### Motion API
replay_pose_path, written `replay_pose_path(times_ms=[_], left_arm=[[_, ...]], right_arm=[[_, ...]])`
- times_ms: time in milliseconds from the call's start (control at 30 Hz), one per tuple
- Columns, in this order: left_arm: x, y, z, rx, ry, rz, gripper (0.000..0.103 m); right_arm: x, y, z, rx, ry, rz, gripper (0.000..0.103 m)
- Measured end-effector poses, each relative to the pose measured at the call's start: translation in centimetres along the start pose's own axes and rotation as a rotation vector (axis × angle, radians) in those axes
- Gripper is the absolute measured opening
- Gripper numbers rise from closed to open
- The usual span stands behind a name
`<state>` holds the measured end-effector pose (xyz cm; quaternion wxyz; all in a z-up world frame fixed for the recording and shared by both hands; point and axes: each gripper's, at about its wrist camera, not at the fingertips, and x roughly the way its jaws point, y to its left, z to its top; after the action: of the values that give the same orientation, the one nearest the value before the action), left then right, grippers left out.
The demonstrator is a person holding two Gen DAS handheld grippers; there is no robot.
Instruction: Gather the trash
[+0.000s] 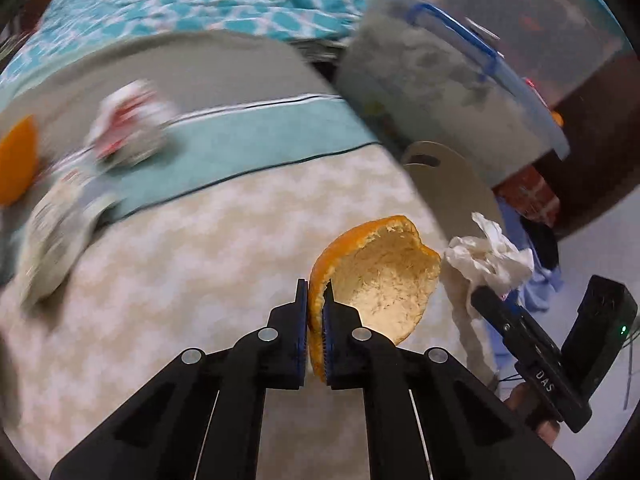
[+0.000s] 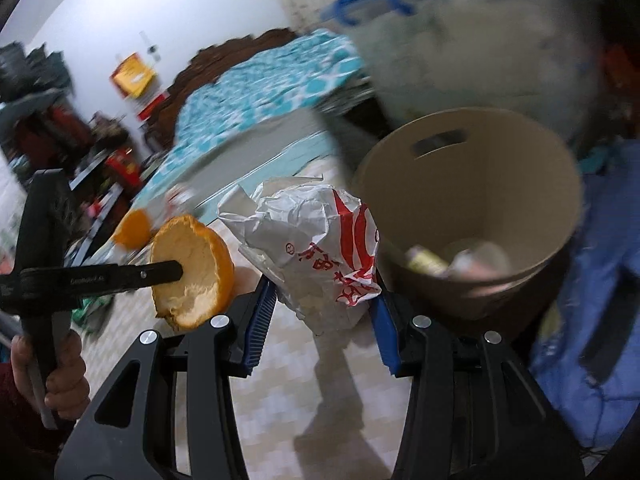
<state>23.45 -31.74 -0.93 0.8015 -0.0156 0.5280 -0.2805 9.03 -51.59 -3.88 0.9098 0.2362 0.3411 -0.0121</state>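
Orange peel [image 1: 376, 276], a cupped half shell, sat pinched by its rim in the left tool [image 1: 316, 300], jaws closed tight on the skin, held up over the pale patterned mat [image 1: 180, 280]. Crumpled red-printed wrapper [image 2: 316, 248] rode between the pads of the right tool [image 2: 324, 284], jaws set fairly wide yet pressed on the paper, just beside the rim of the tan bin [image 2: 472, 184]. Some rubbish already lay in the bin's bottom. Best handled one load at a time: wrapper carried fully over the bin mouth before letting go, since light paper would likely drift; peel then brought across, kept hollow side level, released low inside. More litter, blurred, lay on the mat at far left: another orange piece [image 1: 18, 160] and wrappers [image 1: 128, 124].
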Motion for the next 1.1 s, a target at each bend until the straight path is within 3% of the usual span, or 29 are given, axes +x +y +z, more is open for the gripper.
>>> replay_pose_path(times_ms=[133, 233, 267, 300, 333, 433, 533, 667, 800, 1100], left_arm=[[2.7, -4.6, 3.4, 0.057, 0.017, -0.068, 0.005], [4.5, -7.5, 5.7, 0.085, 0.028, -0.110, 0.008], [5.3, -8.6, 6.5, 0.092, 0.036, -0.123, 0.021], [5.8, -9.5, 7.0, 0.108, 0.032, -0.107, 0.042], [5.7, -10.1, 7.2, 0.123, 0.003, -0.069, 0.048], [4.1, -10.4, 6.5, 0.167, -0.061, -0.077, 0.048], [2.5, -9.6, 4.7, 0.223, -0.091, -0.039, 0.048], [-0.1, -6.0, 0.8, 0.275, -0.099, 0.017, 0.048], [-3.1, 0.0, -3.8, 0.254, -0.089, 0.092, 0.048], [-12.2, 14.0, -12.8, -0.054, -0.133, 0.181, 0.048]], right_arm=[[-0.2, -2.4, 2.2, 0.008, -0.030, -0.088, 0.048], [0.2, -4.0, 3.2, 0.037, -0.038, -0.143, 0.064], [0.2, -4.8, 3.4, 0.063, -0.053, -0.176, 0.080], [-0.1, -5.4, 3.4, 0.082, -0.069, -0.191, 0.082], [-0.5, -5.9, 3.4, 0.103, -0.080, -0.197, 0.082], [-1.5, -6.5, 3.1, 0.140, -0.116, -0.198, 0.082], [-2.2, -6.8, 2.8, 0.172, -0.131, -0.182, 0.077], [-2.1, -4.7, 3.4, 0.153, -0.119, -0.103, 0.067], [-1.5, -0.7, 3.4, 0.066, -0.094, -0.033, 0.062], [3.4, 11.3, 0.3, -0.113, 0.062, 0.155, 0.061]])
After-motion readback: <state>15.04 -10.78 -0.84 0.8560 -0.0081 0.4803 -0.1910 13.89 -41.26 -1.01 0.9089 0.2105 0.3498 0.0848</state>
